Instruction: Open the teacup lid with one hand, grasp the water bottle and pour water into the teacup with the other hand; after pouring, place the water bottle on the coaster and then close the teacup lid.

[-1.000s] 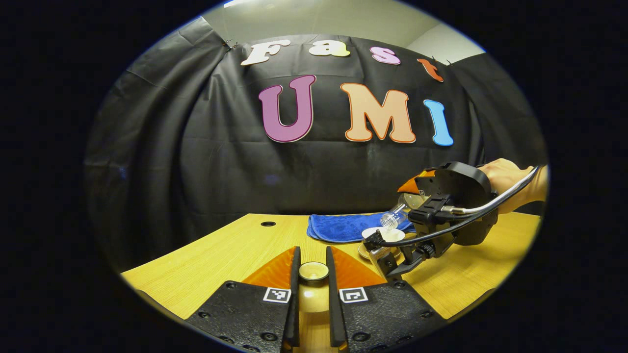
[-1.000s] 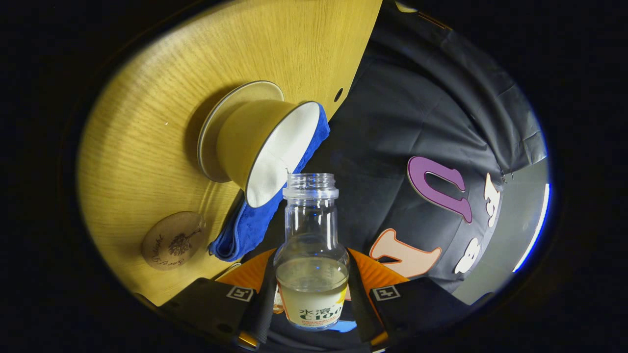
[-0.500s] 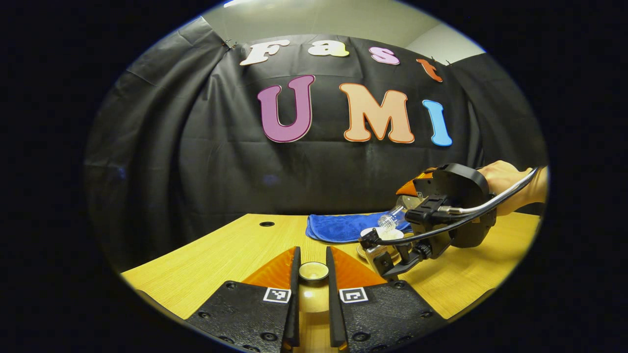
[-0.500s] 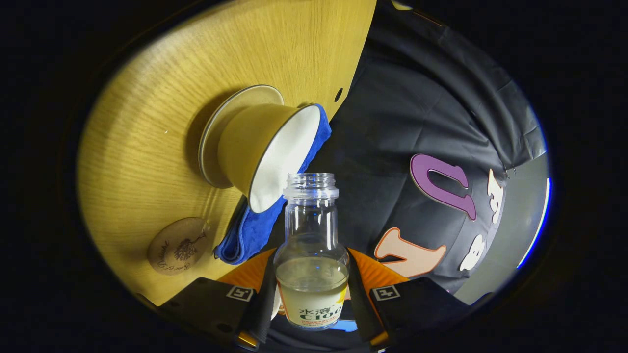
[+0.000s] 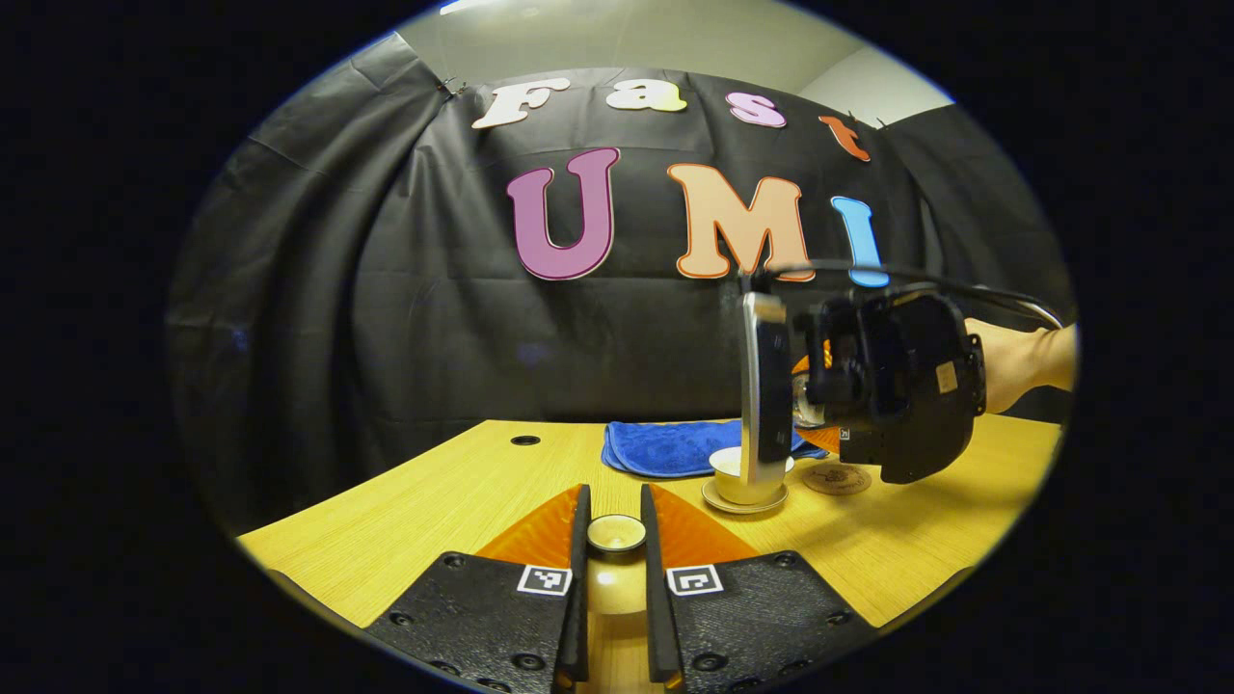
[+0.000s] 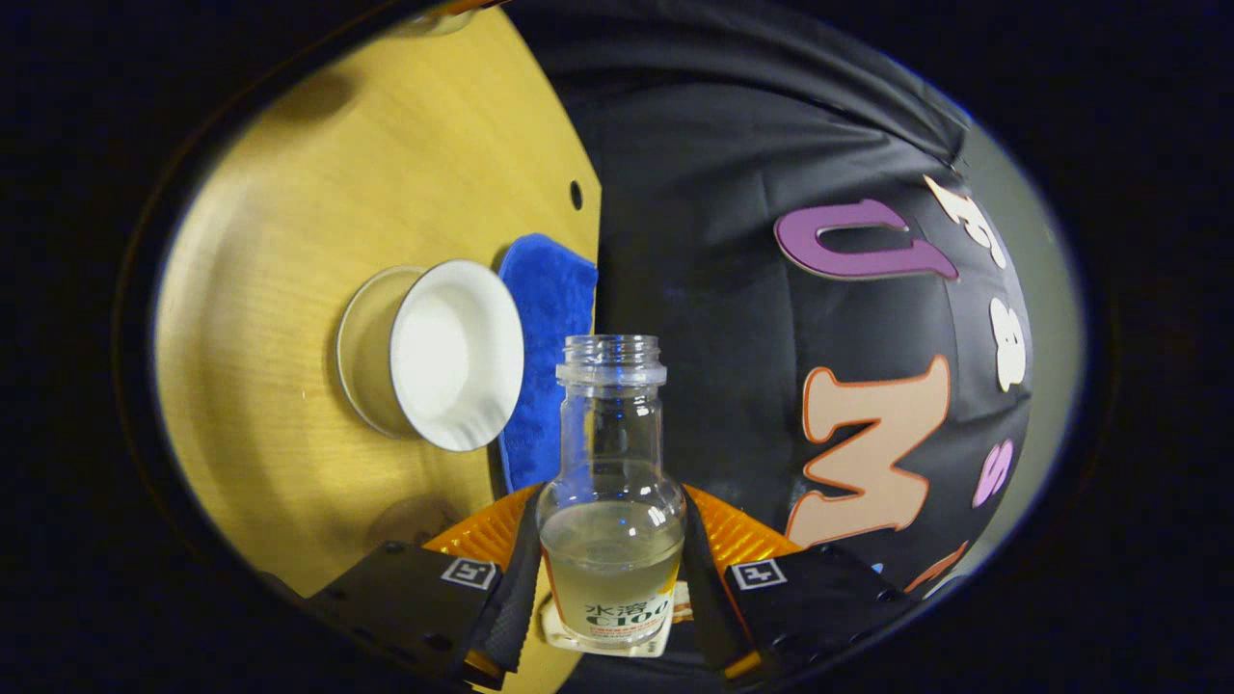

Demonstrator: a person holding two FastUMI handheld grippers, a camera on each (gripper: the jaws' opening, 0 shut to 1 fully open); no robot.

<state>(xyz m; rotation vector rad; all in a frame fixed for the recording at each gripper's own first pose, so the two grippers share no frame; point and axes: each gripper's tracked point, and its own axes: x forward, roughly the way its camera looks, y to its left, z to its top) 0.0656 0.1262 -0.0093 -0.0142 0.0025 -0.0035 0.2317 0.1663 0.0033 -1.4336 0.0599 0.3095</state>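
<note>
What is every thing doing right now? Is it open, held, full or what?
Teacup: open, lid off, standing on its saucer.
Lid: held off the cup between the left gripper's fingers.
Bottle: uncapped, partly full, clamped in the right gripper.
Coaster: bare, nothing on it.
Blue cloth: lying folded on the table.

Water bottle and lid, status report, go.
Right gripper shut on water bottle. Left gripper shut on teacup lid. Teacup open; coaster beside it.
</note>
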